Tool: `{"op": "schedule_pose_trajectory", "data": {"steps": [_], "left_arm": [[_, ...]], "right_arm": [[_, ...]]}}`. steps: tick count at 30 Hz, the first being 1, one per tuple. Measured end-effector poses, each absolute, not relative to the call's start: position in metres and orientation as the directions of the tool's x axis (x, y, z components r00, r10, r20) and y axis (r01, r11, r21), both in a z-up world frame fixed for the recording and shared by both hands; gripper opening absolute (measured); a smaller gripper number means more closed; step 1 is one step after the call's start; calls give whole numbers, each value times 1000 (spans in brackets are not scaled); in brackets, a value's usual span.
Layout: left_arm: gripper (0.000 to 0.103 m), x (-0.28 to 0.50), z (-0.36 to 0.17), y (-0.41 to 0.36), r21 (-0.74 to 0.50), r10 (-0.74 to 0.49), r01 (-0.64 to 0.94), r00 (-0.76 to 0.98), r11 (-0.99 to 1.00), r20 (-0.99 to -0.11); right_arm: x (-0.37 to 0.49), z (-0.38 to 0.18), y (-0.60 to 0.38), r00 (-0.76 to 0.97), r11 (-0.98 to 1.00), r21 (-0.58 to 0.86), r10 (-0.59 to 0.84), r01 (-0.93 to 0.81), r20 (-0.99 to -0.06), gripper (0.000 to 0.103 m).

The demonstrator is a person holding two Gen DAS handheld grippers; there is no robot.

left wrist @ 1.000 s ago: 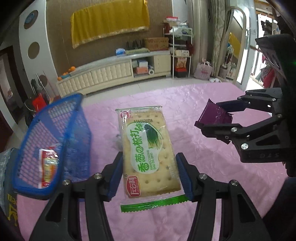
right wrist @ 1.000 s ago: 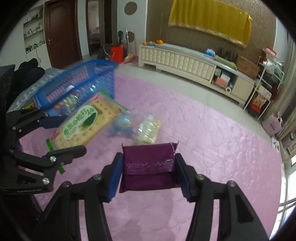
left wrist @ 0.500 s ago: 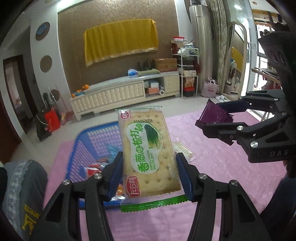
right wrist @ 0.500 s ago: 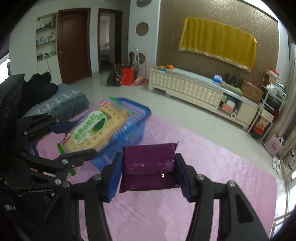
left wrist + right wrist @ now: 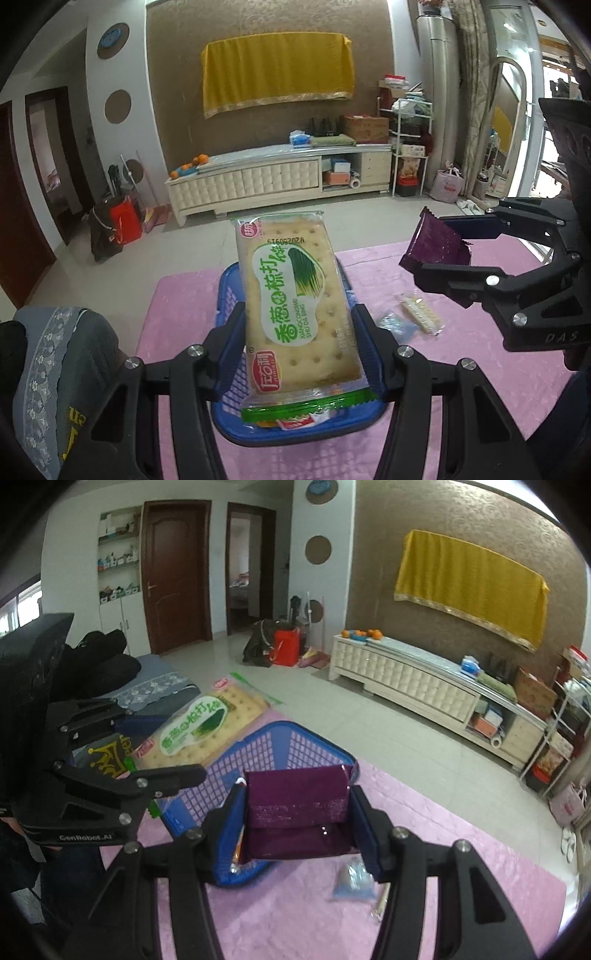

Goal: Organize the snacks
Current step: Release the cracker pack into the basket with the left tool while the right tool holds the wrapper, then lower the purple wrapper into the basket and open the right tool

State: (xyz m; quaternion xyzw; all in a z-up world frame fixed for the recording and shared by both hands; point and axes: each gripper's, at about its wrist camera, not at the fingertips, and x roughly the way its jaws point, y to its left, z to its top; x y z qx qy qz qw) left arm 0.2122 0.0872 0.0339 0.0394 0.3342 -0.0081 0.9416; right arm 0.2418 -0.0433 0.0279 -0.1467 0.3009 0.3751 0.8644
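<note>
My left gripper [image 5: 299, 343] is shut on a cracker packet [image 5: 295, 295] with green print and holds it above the blue mesh basket [image 5: 236, 373] on the pink cloth. My right gripper [image 5: 299, 812] is shut on a purple snack packet [image 5: 297, 797] and holds it over the basket's [image 5: 295, 746] near rim. In the left wrist view the right gripper [image 5: 439, 243] with the purple packet [image 5: 432, 240] is at the right. In the right wrist view the left gripper [image 5: 140, 738] with the crackers [image 5: 199, 731] is at the left. A red-and-white packet [image 5: 301, 421] lies in the basket.
A clear packet of pale biscuits [image 5: 421, 314] and a small bluish packet [image 5: 393, 325] lie on the pink cloth [image 5: 443, 387] right of the basket; the bluish one also shows in the right wrist view [image 5: 352, 878]. A grey cushioned seat [image 5: 55, 354] stands at the left.
Both grippers have risen and swung toward the basket with their packets. The basket now lies under the crackers and below the purple packet.
</note>
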Motion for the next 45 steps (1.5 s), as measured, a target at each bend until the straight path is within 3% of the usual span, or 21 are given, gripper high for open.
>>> {"op": "schedule_pose_trajectory", "data": {"steps": [12,22,24,27,30,37,45], "left_arm": [[54,244,-14,115,-21,-53,55,695,998,-717],[54,268,-60,103,-16,-79,106,631,994,-772],[58,267,-59,103,-16,-76,100,632,995,-771],[74,261,-47,105,-39,-103,113,646,993,-756],[79,247,-29,109,-9,-87,118,683,993,-725],[81,226,-3,125,26,-43,82,733,996,-679],[81,225,-10,154,44,16,20,722,999,-691]], "right_arm": [[277,-10,-13,489,681,1,527,-732,-695,60],[283,-32,-30,475,721,21,478,-693,-739,60],[282,-30,-33,481,731,21,470,-682,-740,60],[277,-21,-40,486,740,37,479,-672,-731,60],[273,-11,-40,496,739,33,484,-673,-721,60],[263,3,-26,494,718,16,495,-696,-715,60],[274,-12,17,441,663,-30,463,-748,-768,60]]}}
